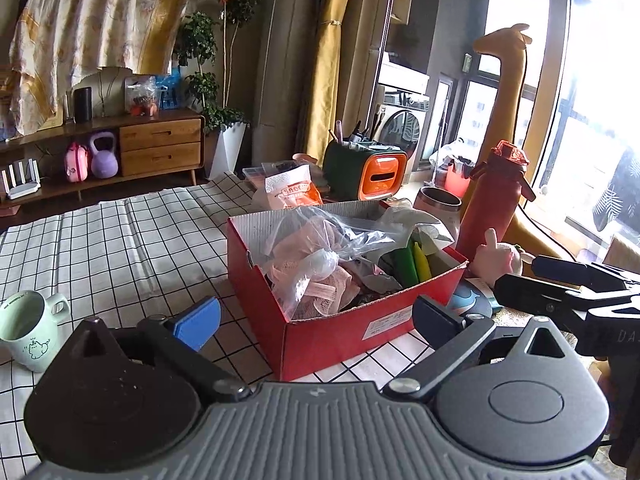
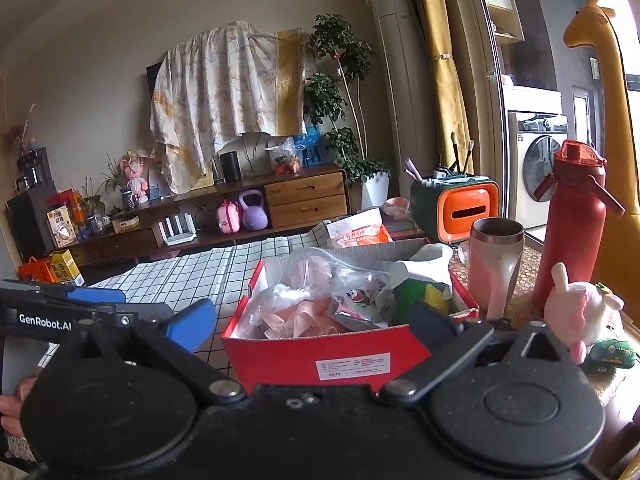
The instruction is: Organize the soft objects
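A red cardboard box [image 1: 320,344] stands on the checked tablecloth, filled with plastic bags, pink cloth and green and yellow items. It also shows in the right wrist view [image 2: 288,354]. A pink and white plush toy [image 2: 580,312] lies right of the box beside a green patterned soft item [image 2: 612,354]; the plush also shows in the left wrist view [image 1: 496,258]. My left gripper [image 1: 316,320] is open and empty just in front of the box. My right gripper [image 2: 316,322] is open and empty, also in front of the box.
A red bottle [image 2: 568,224] and a metal cup [image 2: 496,264] stand right of the box. A green mug [image 1: 32,330] sits at the left. An orange and green holder [image 1: 368,174] and a snack packet [image 1: 290,194] lie behind. A tall yellow giraffe toy [image 1: 504,88] stands by the window.
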`<state>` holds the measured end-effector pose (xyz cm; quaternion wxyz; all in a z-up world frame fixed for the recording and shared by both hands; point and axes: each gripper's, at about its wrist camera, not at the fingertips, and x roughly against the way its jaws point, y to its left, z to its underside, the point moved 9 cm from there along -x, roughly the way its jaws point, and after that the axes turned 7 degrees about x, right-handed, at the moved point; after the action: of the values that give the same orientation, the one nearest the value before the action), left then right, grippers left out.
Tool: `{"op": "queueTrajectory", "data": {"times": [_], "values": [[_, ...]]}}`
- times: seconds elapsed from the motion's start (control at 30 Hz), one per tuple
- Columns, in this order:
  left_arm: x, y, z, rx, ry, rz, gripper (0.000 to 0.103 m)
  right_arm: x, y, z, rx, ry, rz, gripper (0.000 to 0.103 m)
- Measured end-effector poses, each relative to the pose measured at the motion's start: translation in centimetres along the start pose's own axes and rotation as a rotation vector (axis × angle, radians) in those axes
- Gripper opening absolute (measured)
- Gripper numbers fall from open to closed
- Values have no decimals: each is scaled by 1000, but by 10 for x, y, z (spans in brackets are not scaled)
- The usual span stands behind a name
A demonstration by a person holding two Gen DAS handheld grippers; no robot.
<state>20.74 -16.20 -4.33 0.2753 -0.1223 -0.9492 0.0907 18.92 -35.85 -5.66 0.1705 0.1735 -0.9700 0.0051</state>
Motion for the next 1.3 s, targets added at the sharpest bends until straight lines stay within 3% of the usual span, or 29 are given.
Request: {"op": "queueTrajectory", "data": {"times": [0.23,1.3], "values": [[7,-4,5,-37,-10,-17,103,5,2,1,-5,2,4,103],[24,-7,-1,-16,-65,19,103,14,4,-8,8,-28,44,103]]}}
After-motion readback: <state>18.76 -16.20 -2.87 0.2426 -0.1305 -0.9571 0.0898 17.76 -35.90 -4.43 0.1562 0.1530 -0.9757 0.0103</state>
